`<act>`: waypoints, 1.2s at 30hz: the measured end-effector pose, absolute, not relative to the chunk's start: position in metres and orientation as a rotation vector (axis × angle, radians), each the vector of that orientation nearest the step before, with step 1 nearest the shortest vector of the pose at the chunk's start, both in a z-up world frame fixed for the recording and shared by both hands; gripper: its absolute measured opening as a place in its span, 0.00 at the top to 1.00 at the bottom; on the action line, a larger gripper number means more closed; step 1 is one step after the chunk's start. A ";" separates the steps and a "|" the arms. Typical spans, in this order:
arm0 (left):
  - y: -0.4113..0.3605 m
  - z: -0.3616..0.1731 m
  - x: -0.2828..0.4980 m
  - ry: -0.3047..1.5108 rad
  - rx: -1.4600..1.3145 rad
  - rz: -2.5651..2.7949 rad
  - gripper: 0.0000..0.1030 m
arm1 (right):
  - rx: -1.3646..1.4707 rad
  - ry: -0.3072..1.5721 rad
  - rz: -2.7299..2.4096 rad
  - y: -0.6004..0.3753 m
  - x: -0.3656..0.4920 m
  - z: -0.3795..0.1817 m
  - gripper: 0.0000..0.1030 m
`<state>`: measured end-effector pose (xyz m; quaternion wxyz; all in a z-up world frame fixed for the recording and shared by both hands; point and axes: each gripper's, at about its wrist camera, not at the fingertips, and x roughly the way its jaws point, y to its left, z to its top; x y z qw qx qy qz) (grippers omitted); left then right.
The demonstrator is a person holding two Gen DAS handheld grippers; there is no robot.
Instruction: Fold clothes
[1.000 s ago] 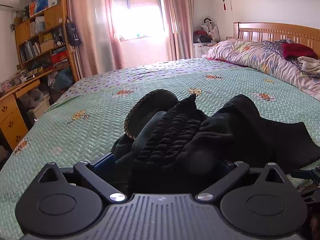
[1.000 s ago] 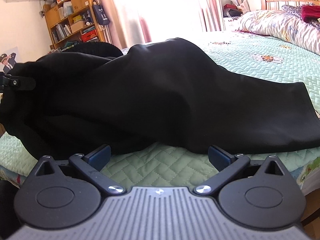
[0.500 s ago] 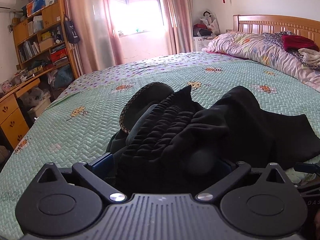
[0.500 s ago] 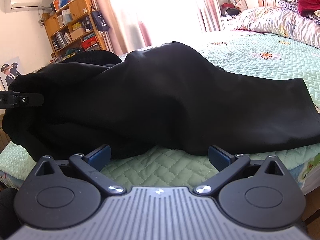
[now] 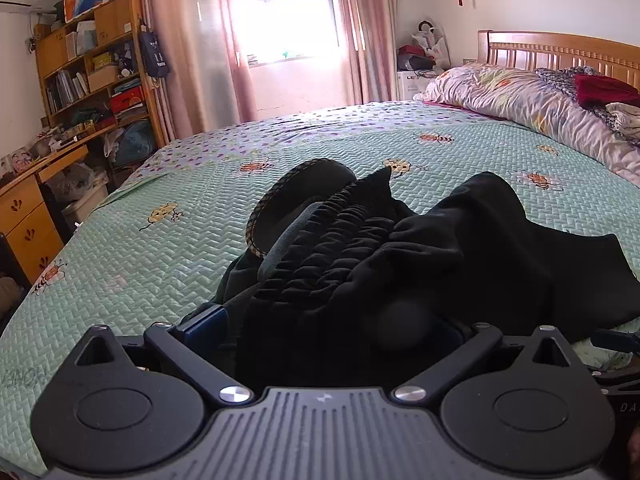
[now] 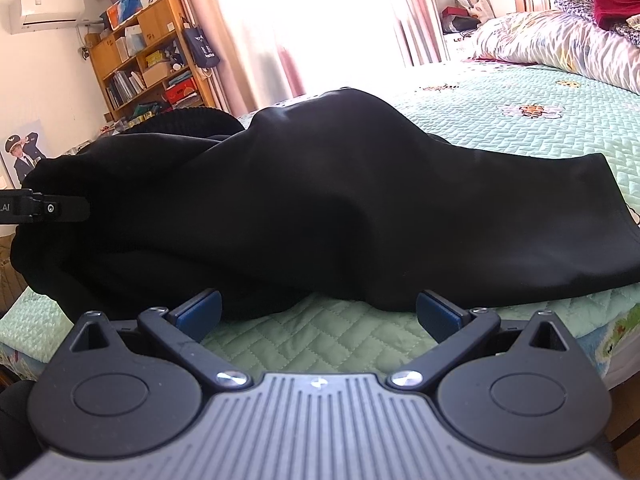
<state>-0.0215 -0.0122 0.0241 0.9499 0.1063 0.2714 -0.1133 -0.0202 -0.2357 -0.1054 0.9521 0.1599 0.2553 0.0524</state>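
Note:
A black garment (image 5: 400, 248) with a gathered elastic waistband lies bunched on the green quilted bedspread (image 5: 160, 240). My left gripper (image 5: 328, 326) is open, its jaws wide apart, and the waistband end fills the gap between them; its right pad is hidden by cloth. In the right wrist view the same black garment (image 6: 340, 184) stretches across the bed, its hem to the right. My right gripper (image 6: 318, 314) is open just short of the garment's near edge, with only bedspread between its fingers. A finger of the left gripper (image 6: 52, 208) shows at the garment's left end.
A folded floral duvet (image 5: 520, 100) with more clothes on it lies by the wooden headboard (image 5: 560, 48). A bookshelf (image 5: 92, 72) and desk (image 5: 24, 200) stand left of the bed. The bed's near edge (image 6: 624, 328) is close to my right gripper.
The left gripper has drifted a little with the waistband still between its jaws. In the right wrist view the garment has shifted slightly. Neither gripper has changed its opening.

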 end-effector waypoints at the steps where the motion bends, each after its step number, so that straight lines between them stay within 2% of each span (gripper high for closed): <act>1: -0.012 0.024 -0.022 0.551 0.214 -0.229 0.02 | 0.327 0.518 0.106 -0.236 -0.020 -0.105 0.00; 15: -0.007 0.050 -0.039 0.468 0.230 -0.213 0.01 | 0.368 0.509 0.121 -0.239 -0.025 -0.102 0.00; 21: -0.023 0.048 -0.021 0.448 0.296 -0.270 0.01 | 0.331 0.514 0.120 -0.231 -0.023 -0.100 0.00; 31: -0.036 0.019 0.016 0.559 0.289 -0.342 0.01 | 0.202 0.499 0.111 -0.209 -0.024 -0.090 0.00; 34: -0.033 0.018 0.022 0.579 0.260 -0.371 0.08 | 0.113 0.480 0.127 -0.194 -0.014 -0.085 0.00; 36: -0.028 0.016 0.025 0.596 0.231 -0.387 0.24 | 0.042 0.465 0.107 -0.184 -0.004 -0.083 0.00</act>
